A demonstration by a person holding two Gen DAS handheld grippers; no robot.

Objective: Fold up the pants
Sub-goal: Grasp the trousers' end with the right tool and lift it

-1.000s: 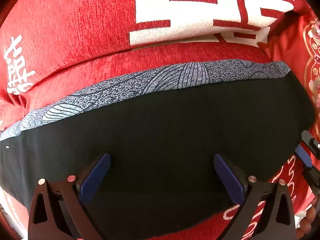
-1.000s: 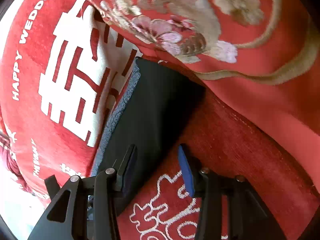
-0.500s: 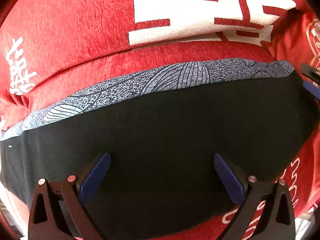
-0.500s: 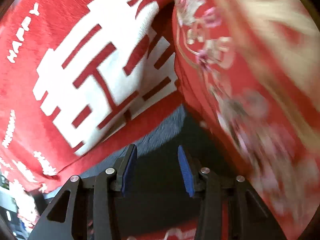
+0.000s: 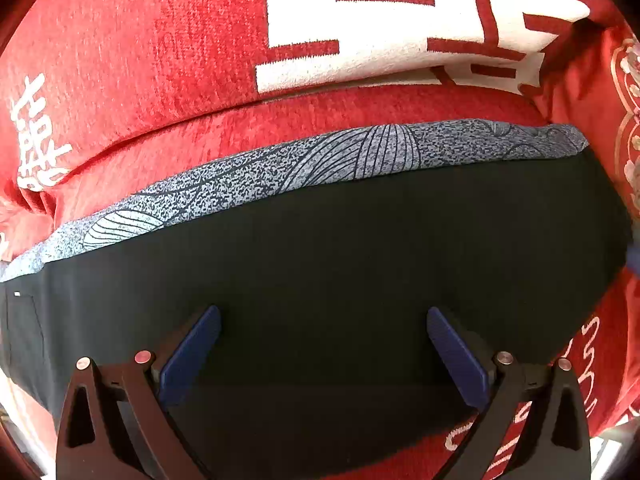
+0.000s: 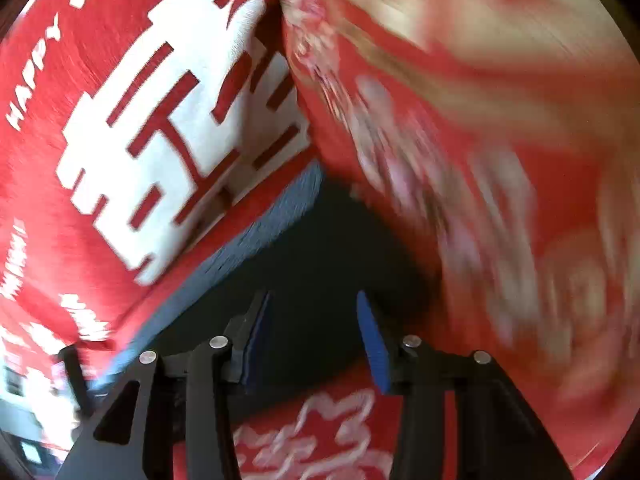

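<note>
The pants lie flat across the red sofa seat as a wide dark band with a grey patterned strip along the far edge. My left gripper is wide open just above the dark cloth, holding nothing. In the right wrist view the pants show as a dark corner with a blue-grey edge. My right gripper hovers over that corner, jaws partly open and empty. The right view is motion-blurred.
The red sofa backrest with large white characters rises behind the pants. A red embroidered floral cushion stands at the right end, close to the pants' edge. Red seat fabric with white script lies in front.
My right gripper has swung from the pants' right end, along the seat front, to above their far right corner, still moving. It left the left wrist view. My left gripper has hardly moved.
</note>
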